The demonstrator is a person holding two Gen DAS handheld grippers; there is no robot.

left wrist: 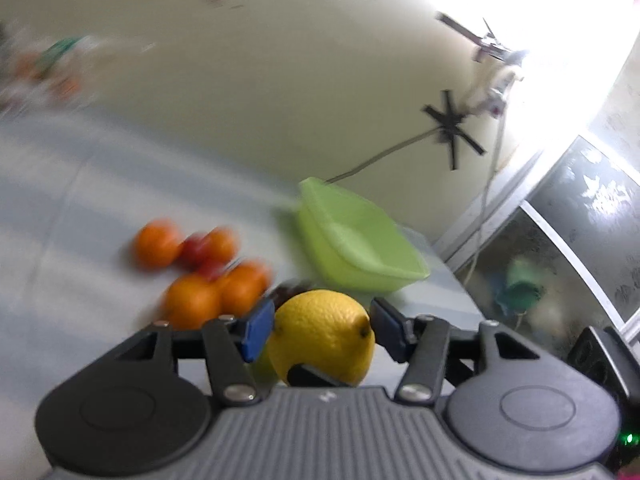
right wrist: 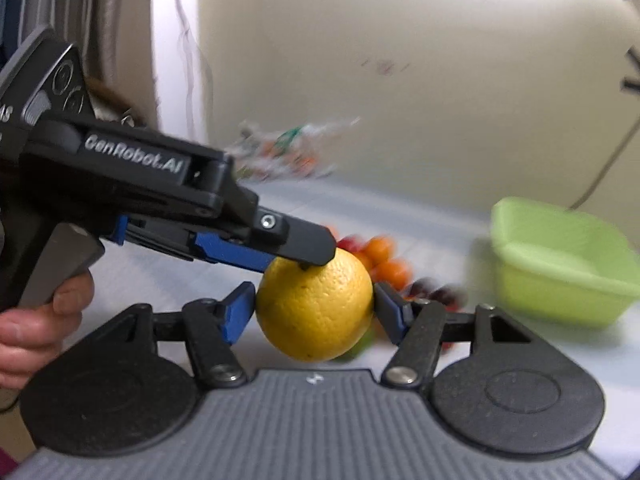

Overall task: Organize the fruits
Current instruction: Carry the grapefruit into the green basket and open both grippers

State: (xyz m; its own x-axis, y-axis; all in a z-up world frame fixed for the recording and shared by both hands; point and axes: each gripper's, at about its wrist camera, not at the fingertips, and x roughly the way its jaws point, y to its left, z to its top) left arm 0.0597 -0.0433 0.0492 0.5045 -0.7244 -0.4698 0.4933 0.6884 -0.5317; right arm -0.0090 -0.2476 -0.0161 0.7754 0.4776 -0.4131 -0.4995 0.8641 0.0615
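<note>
A yellow lemon (left wrist: 322, 334) (right wrist: 314, 306) is held in the air above the table between both grippers. My right gripper (right wrist: 314, 304) is shut on it, a blue pad on each side. My left gripper (left wrist: 322, 330) reaches in from the left in the right wrist view; its pads lie against the lemon's sides, and one finger (right wrist: 296, 240) lies over its top. A pile of oranges (left wrist: 216, 286) (right wrist: 380, 258) and dark red fruits lies on the table behind. A light green tub (left wrist: 358, 238) (right wrist: 560, 256) stands to the right of the pile.
The white table (left wrist: 80, 220) runs to a pale wall. A blurred heap of packets (right wrist: 288, 152) lies at the far edge. A cable (left wrist: 384, 156) hangs on the wall behind the tub. A window (left wrist: 580, 240) is at the right.
</note>
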